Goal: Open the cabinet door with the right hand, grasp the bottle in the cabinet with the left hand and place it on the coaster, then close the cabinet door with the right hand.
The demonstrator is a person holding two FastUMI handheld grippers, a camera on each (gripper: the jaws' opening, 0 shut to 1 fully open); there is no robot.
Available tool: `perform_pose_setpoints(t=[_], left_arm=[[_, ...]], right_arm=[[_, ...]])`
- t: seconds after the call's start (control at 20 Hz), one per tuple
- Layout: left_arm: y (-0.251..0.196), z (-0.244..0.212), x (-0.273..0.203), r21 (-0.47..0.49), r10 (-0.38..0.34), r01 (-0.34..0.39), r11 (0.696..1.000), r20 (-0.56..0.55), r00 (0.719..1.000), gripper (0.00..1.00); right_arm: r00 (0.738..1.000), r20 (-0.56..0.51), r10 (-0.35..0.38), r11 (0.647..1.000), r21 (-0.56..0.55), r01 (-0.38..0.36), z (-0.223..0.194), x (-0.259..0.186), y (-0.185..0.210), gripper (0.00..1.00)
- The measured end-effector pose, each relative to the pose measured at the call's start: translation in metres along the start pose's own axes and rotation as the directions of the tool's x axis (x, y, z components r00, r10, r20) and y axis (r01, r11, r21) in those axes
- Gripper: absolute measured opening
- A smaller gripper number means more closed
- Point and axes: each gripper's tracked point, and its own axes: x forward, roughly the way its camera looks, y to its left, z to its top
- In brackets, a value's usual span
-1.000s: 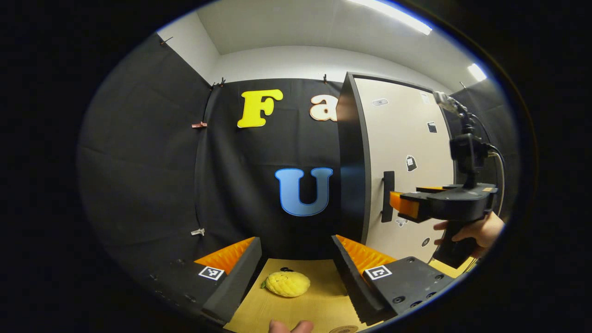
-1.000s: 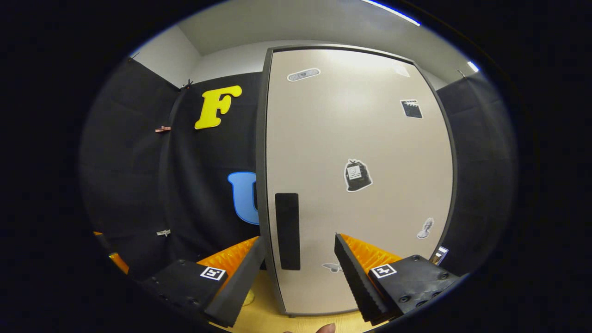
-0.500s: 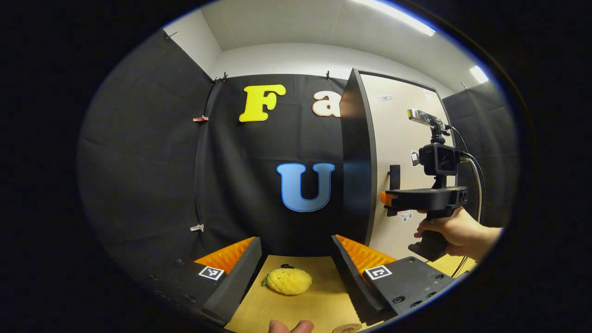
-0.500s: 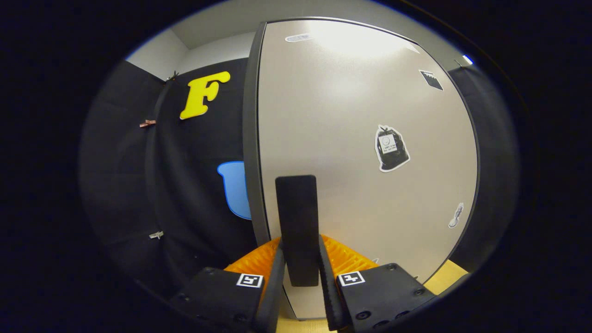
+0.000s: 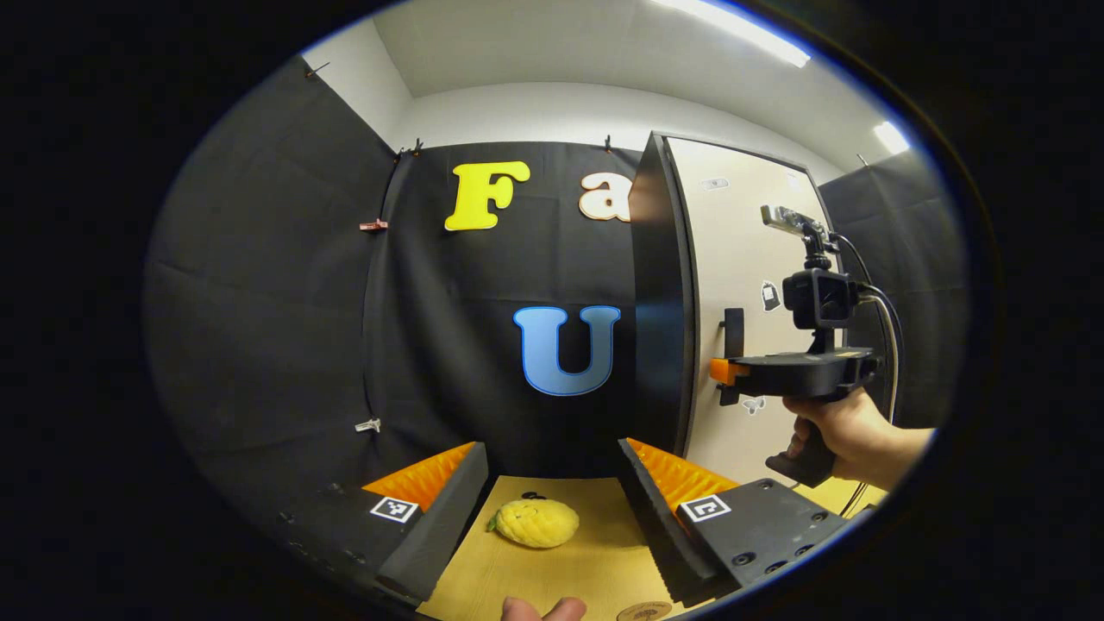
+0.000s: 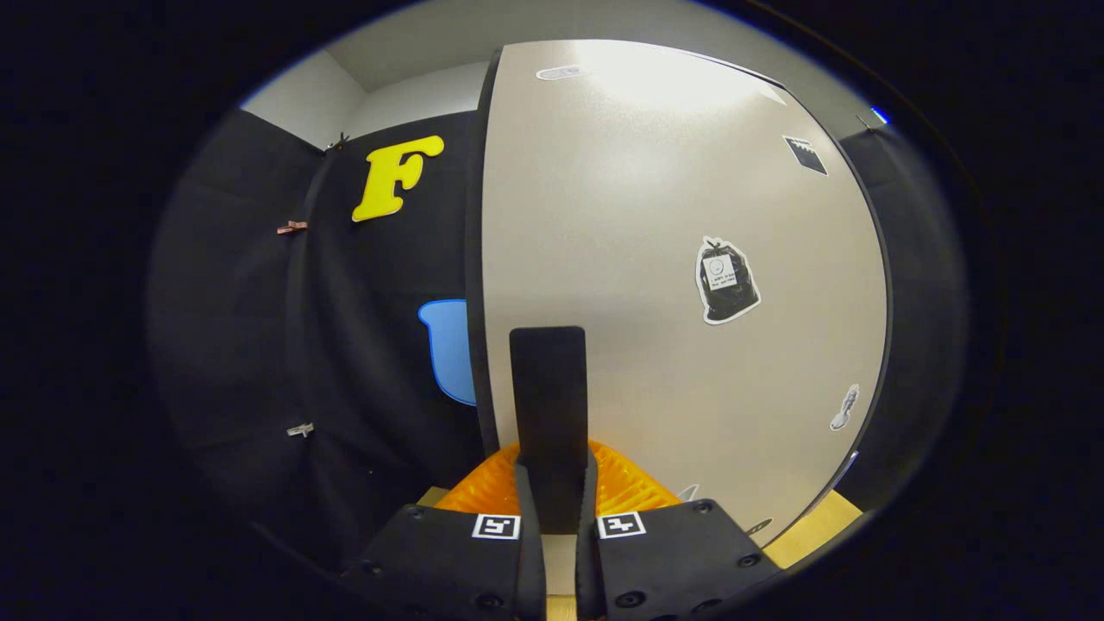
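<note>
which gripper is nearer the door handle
Right. The right gripper is shut on the handle; the left gripper is open, back over the table, left of the cabinet.

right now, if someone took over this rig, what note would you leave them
Right gripper: shut on the door handle of the cabinet door; door looks closed or barely ajar.
Left gripper: open, empty, held over the table near a yellow plush toy.
Coaster: at the table's near edge, bare.
Bottle: presumably behind the door.
Done: handle gripped.
Left: pull the door open, take the bottle with the left gripper, set it on the coaster, close the door.
</note>
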Motion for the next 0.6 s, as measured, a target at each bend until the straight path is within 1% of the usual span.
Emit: perform_pose_setpoints(t=[0.1,0.25,0.6], left_arm=[[-0.006,0.0,-0.007,-0.01,0.001,-0.001,1.0,0.002,1.0,0.95],[-0.012,0.002,-0.016,-0.016,0.008,-0.008,1.0,0.006,1.0,0.95],[-0.034,0.009,-0.015,-0.016,-0.005,0.006,1.0,0.019,1.0,0.95]], right_arm=[[1.0,0.002,0.031,1.0,0.006,-0.031,0.002,-0.012,0.0,0.18],[0.997,0.002,0.072,0.997,0.003,-0.072,0.007,-0.042,0.0,0.18],[0.988,-0.009,0.155,0.988,0.007,-0.155,0.009,-0.101,-0.019,0.18]])
